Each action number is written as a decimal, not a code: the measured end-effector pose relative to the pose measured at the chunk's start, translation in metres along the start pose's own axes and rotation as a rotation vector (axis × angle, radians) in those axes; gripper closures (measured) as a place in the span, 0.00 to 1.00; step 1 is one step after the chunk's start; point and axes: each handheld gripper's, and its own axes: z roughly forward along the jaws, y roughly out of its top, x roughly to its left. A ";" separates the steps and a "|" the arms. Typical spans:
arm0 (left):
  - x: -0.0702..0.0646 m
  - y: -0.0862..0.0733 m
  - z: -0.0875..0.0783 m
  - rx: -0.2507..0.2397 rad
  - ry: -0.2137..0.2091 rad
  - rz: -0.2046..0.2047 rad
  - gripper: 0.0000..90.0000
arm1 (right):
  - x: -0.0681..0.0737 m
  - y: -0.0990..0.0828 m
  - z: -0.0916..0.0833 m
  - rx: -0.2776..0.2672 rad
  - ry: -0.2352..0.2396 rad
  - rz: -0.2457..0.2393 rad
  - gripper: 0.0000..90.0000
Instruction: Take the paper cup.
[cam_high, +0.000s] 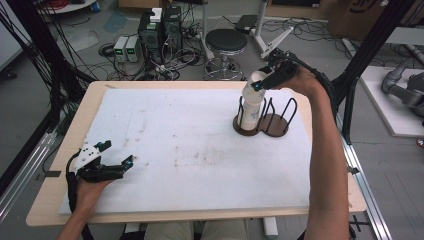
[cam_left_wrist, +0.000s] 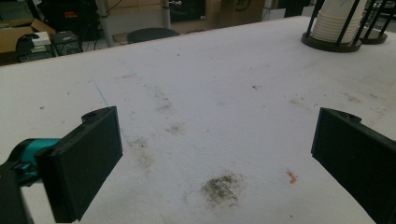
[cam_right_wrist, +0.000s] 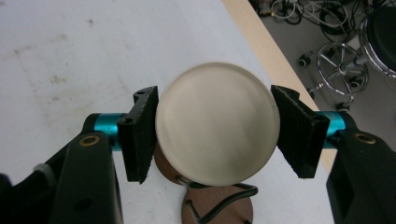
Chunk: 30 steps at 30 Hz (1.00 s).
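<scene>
Stained white foam table (cam_high: 175, 150); right tool (cam_right_wrist: 215, 135) grips round, smooth paper cup (cam_right_wrist: 217, 122).

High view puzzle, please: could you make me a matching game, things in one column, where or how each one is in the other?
Things:
1. white paper cup stack
2. left gripper
3. right gripper
4. round black stool

States:
a. on the floor beyond the table
b. jaws wide open, nothing between them
c. inside the dark wire cup holder
d. clamped on the top cup

Pairs: 1-c, 2-b, 3-d, 4-a
</scene>
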 end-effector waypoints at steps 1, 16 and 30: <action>0.000 0.000 0.000 0.003 -0.001 0.002 0.02 | 0.001 -0.001 -0.002 -0.011 0.004 0.007 0.41; 0.000 0.000 0.000 0.005 0.001 0.005 0.02 | 0.052 -0.025 -0.039 -0.261 0.035 0.052 0.41; 0.000 0.000 0.000 0.007 -0.001 0.005 0.02 | 0.100 -0.037 -0.031 -0.376 0.046 0.071 0.41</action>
